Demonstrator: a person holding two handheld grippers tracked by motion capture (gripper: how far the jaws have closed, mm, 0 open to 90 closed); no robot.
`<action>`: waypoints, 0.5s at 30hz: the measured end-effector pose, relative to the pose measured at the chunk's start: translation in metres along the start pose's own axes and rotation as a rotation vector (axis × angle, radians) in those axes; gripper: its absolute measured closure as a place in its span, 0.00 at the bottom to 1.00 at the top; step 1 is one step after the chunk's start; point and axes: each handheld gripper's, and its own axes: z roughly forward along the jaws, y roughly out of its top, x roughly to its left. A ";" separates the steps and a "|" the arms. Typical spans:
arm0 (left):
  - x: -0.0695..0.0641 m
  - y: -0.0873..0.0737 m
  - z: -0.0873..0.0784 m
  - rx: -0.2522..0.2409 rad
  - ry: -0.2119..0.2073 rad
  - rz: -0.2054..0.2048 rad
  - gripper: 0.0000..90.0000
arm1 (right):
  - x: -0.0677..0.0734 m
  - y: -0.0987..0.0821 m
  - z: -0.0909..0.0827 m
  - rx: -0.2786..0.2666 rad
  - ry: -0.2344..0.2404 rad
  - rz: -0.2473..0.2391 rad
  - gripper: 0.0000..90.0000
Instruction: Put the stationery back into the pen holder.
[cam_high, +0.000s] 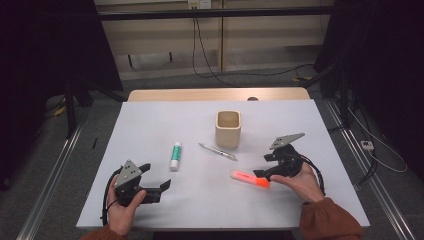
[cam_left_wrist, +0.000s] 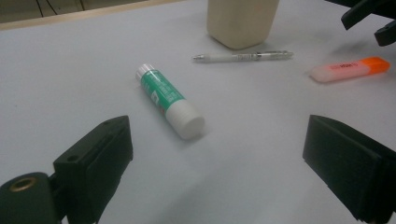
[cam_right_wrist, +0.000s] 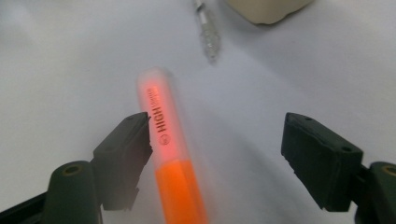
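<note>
Right gripper (cam_high: 261, 172), lower right of the high view: black, two-jawed, held in the person's right hand (cam_high: 303, 182), with a grey three-cornered plate on top and a cable trailing. Jaws stand wide apart and clamp nothing. In the right gripper view the highlighter (cam_right_wrist: 170, 154) lies on the table between them, close against the left jaw; whether it touches that jaw cannot be told through the blur.

Highlighter: short stick with an orange cap end and a frosted pinkish barrel printed in dark letters. In the high view it lies flat at lower right of centre (cam_high: 250, 179), just beside the right gripper's jaw tips.

Left gripper (cam_high: 159, 177), lower left of the high view: same make, held in the left hand (cam_high: 125, 205), jaws wide apart and empty, resting low on the table.

Glue stick (cam_high: 175, 155): green and white, lying left of centre, beyond the left gripper.

Pen (cam_high: 217, 151): clear, slim, lying at a slant at centre, just in front of the cup.

Cup (cam_high: 228, 129): beige, squarish, upright, above centre.

Table (cam_high: 150, 120): pale grey top with a wooden far edge. Beyond it: grey floor, loose black cables, light wall panels, dark drapes at both sides.
</note>
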 end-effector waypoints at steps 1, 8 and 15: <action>0.000 0.000 0.000 0.001 -0.001 0.000 0.09 | 0.001 0.000 -0.001 0.009 0.009 -0.010 0.23; 0.000 0.000 0.000 0.003 -0.004 0.005 0.09 | 0.006 0.000 0.001 0.088 0.054 -0.085 0.24; 0.000 0.000 0.000 0.004 -0.004 0.008 0.09 | 0.013 -0.002 0.007 0.134 0.088 -0.119 0.33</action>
